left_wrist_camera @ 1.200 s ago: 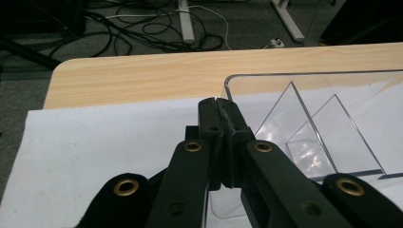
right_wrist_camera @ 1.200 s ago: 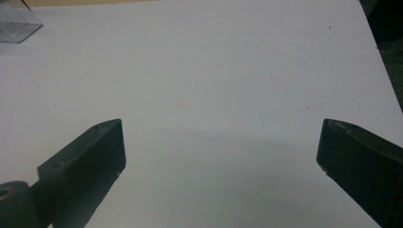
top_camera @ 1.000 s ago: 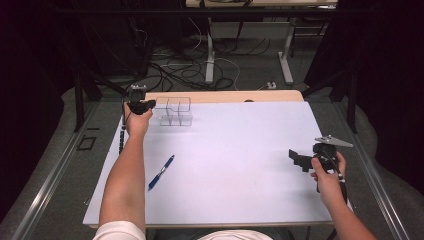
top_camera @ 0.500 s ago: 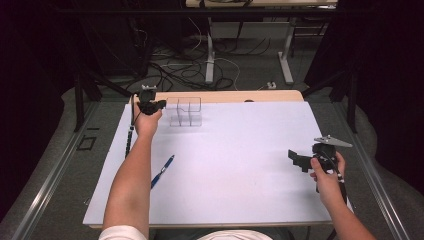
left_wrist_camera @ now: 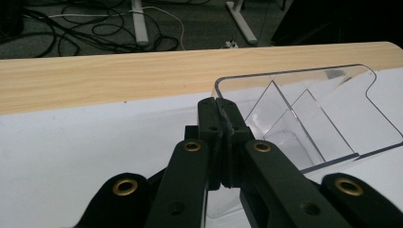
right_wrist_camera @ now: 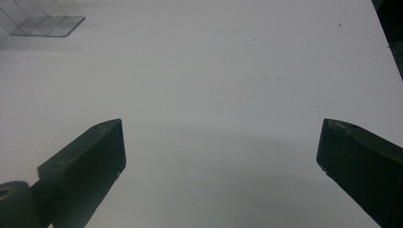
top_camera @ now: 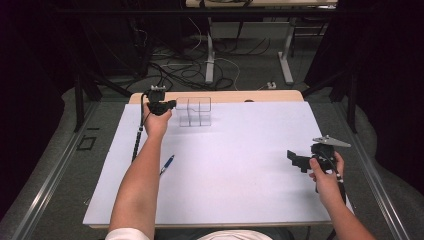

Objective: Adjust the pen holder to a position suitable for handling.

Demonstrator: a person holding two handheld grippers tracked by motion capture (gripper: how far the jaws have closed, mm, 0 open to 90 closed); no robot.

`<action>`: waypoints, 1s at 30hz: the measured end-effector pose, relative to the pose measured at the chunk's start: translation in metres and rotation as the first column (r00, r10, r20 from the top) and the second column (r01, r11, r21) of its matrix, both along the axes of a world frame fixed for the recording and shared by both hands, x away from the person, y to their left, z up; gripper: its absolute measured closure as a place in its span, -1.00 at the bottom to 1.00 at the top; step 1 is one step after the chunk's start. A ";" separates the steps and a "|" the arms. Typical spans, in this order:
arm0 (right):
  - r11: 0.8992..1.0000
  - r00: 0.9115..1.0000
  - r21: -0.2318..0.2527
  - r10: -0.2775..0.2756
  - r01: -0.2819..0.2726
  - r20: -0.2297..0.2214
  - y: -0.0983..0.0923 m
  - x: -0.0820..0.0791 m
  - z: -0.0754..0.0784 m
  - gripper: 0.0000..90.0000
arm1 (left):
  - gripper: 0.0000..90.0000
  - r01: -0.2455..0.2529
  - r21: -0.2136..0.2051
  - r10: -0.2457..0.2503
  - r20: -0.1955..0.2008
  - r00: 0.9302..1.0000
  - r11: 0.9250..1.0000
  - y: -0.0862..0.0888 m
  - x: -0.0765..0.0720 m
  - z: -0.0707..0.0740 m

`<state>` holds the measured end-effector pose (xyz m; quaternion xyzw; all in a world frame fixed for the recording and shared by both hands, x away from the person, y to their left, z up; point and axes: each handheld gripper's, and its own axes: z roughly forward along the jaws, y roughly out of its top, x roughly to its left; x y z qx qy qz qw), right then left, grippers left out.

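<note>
The clear organizer (top_camera: 195, 111) sits at the far side of the table (top_camera: 240, 165), left of centre, on the white sheet just short of the bare wooden strip along the far edge; it is a see-through box with inner dividers forming several compartments. Your left gripper (top_camera: 168, 105) is at its left end, and in the left gripper view the two black jaws are pressed together on the near corner of the organizer's (left_wrist_camera: 304, 118) clear wall, so you are pinching that rim. Your right gripper (top_camera: 296, 161) rests well apart at the right side of the table, nearer to you, its jaws spread wide over bare white surface with nothing between them; the organizer (right_wrist_camera: 40, 19) shows far off in its view. A blue pen (top_camera: 167, 164) lies on the sheet beside your left forearm, nearer than the organizer.
</note>
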<state>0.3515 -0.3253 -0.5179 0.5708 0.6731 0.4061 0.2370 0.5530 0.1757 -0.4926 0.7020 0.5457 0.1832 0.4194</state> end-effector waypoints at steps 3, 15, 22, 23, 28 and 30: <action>1.000 1.000 0.004 -0.005 0.005 -0.004 0.001 0.000 0.000 -0.95 | 1.00 0.001 -0.006 -0.001 0.005 1.000 1.000 -0.006 0.000 -0.001; 1.000 1.000 -0.001 0.001 -0.001 0.001 0.000 0.000 0.000 -0.95 | 1.00 0.032 -0.028 -0.032 0.000 1.000 0.999 -0.029 -0.001 -0.002; 1.000 1.000 0.001 0.003 -0.003 -0.002 0.001 0.000 0.000 -0.95 | 1.00 0.049 -0.034 -0.049 0.002 0.999 0.998 -0.044 -0.002 -0.003; 1.000 1.000 0.000 0.004 -0.004 -0.002 0.001 0.000 0.000 -0.95 | 1.00 0.052 -0.023 -0.052 0.001 0.999 0.998 -0.046 -0.002 -0.002; 1.000 1.000 0.002 0.005 -0.005 -0.002 0.001 0.000 0.000 -0.95 | 1.00 0.069 -0.020 -0.069 0.001 0.998 0.997 -0.055 -0.001 0.000; 1.000 1.000 0.002 0.005 -0.005 -0.001 0.001 0.000 0.000 -0.95 | 1.00 0.073 -0.018 -0.073 0.010 0.997 0.997 -0.060 0.000 0.000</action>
